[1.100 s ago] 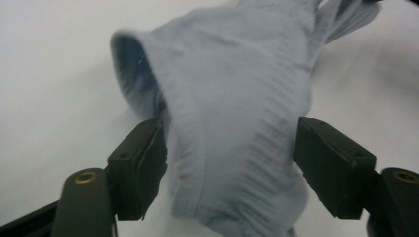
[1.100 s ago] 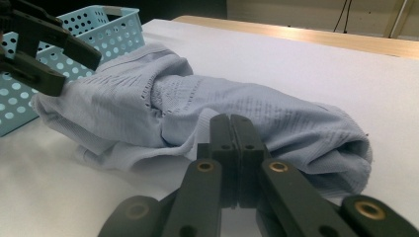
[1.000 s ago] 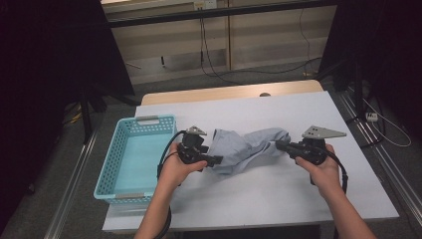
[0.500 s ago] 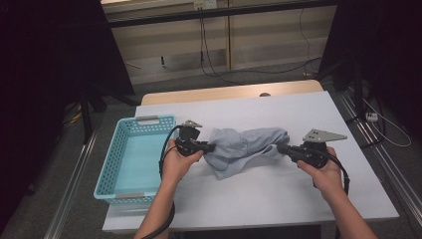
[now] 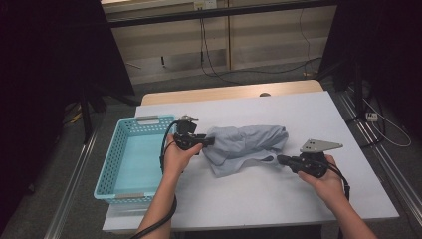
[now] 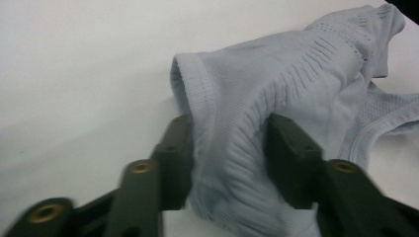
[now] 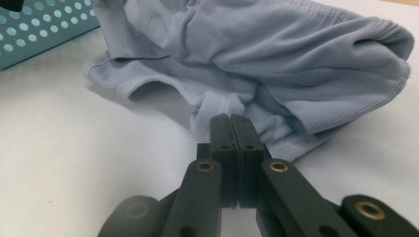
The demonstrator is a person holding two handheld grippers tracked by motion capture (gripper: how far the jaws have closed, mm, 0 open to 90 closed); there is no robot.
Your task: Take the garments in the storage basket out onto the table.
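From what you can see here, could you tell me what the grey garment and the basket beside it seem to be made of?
The grey garment looks like a soft, matt ribbed knit, probably a stretchy fabric: fine ribs, mesh-like perforated panels and a banded hem show. The basket seems to be rigid turquoise plastic with a faint sheen; its walls carry regular round holes.

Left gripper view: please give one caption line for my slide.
Left tongs straddle a ribbed fold of the pale blue garment on the white table.

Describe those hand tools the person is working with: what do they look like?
Both are black. The left tongs trail a black cable; the right tongs carry a grey three-cornered plate on top. Close up, the arms show brass-coloured rivets. The forearms are bare, no sleeves.
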